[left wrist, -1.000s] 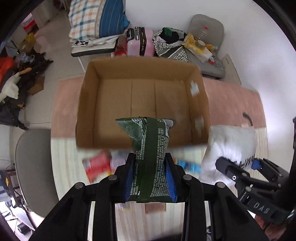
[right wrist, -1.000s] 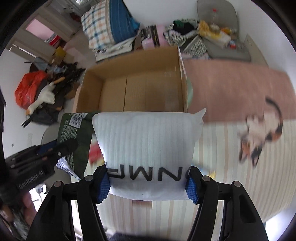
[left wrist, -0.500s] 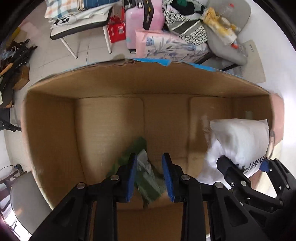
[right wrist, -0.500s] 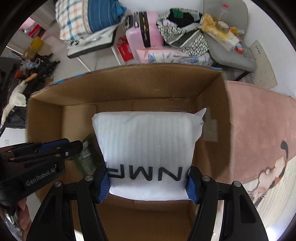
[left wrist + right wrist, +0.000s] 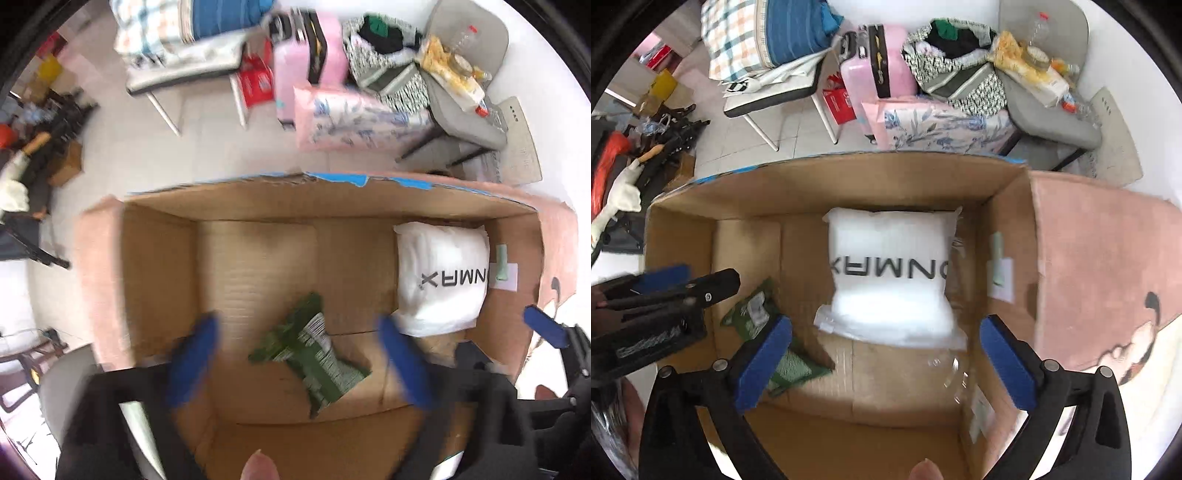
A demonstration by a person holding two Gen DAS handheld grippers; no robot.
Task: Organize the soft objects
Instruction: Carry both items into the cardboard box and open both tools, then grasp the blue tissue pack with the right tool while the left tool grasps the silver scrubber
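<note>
Now 2 soft items lie in 1 cardboard box [image 5: 683,236]: white pillow pack [image 5: 890,273] against the far wall, nearer the right wall, & green packet [image 5: 314,358] flat on the box floor nr the front. They sit apart, bare cardboard between. Left gripper [image 5: 299,365] w/ fingers [image 5: 192,354] spread wide, holding nothing; right gripper [image 5: 882,362] likewise spread, empty, above the front of the box. Pink cloth covers the surface [image 5: 1100,251] right of the box.

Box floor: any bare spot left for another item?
Yes. In the box, bare floor lies left of the green packet, up to the left wall. A narrow strip separates it from the white bag, which crowds the right wall.
</note>
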